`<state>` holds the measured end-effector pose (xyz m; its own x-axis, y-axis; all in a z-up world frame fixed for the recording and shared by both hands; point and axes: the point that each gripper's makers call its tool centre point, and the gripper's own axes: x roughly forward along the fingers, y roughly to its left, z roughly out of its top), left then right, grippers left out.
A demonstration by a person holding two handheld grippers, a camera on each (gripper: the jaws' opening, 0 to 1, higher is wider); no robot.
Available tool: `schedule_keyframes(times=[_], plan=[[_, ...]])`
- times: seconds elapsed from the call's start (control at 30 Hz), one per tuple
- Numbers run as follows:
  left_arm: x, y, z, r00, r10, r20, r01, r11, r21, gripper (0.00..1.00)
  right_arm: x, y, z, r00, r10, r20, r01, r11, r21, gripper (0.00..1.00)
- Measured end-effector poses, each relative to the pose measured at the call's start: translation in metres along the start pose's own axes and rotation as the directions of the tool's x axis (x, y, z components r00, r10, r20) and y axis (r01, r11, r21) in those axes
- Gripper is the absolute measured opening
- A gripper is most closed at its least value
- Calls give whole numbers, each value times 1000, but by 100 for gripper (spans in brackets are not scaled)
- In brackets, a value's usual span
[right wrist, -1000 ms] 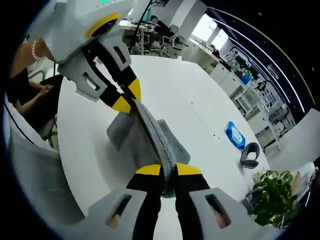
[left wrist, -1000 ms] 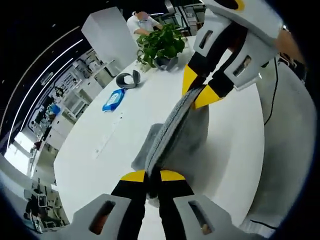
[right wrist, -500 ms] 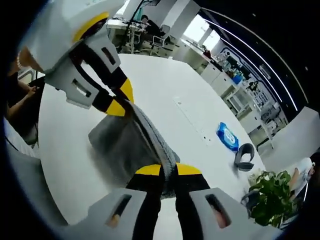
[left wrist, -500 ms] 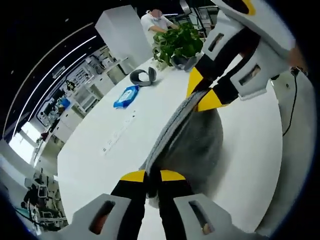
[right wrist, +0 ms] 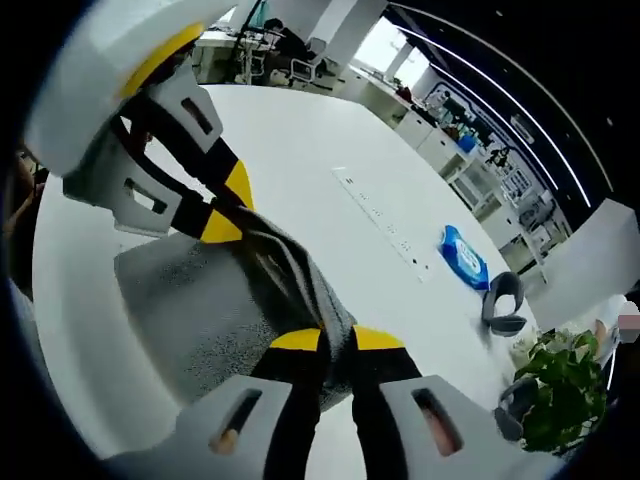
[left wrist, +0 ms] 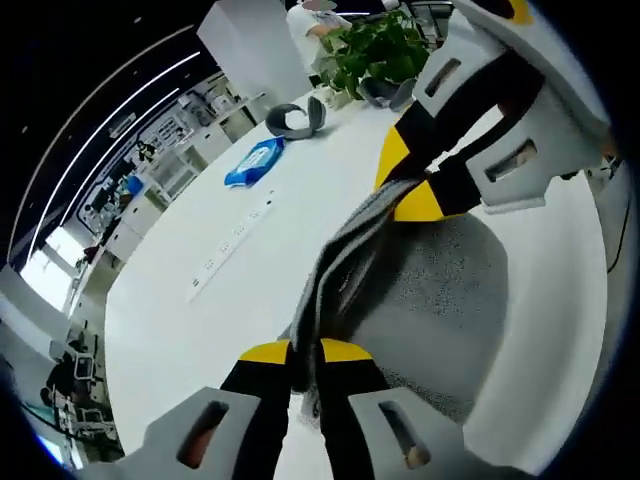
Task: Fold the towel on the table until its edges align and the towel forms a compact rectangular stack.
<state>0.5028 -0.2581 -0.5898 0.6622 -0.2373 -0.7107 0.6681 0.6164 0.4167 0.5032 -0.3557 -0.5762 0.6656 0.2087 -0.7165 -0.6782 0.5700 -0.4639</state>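
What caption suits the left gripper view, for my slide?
Both grippers, left and right, pinch the grey towel above the white table.

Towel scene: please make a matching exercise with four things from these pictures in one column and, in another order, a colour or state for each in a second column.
Things:
1. towel
2. packet
3. potted plant
4. left gripper

Colour or state:
A. green leaves, at the far end of the table
B. blue, lying flat on the table
C. grey, held at its edge between two grippers
D. shut on the towel, with yellow tips

Pairs: 1-C, 2-B, 3-A, 4-D. The right gripper grips the same edge.
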Motion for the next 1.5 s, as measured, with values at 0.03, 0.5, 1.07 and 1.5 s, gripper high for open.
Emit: schedule_keyframes(times=[0.03,0.5,1.07,1.5], plan=[[4,-1,-3,1000,1,0,-1,1000,-5,9,5,1,2,1000,-3,18,3,1000,23,7],[26,-8,-20,1000,-4,15,5,994,-107,13,33,7,-18,1000,24,-6,-22,982,190,11],[-30,-7,-21,986,20,166,47,919,-392,23,-11,7,-16,994,-36,101,2,946,323,15],[-12,-66,-42,995,-74,72,91,955,-281,17,2,57,-53,997,73,-13,-64,940,334,0]])
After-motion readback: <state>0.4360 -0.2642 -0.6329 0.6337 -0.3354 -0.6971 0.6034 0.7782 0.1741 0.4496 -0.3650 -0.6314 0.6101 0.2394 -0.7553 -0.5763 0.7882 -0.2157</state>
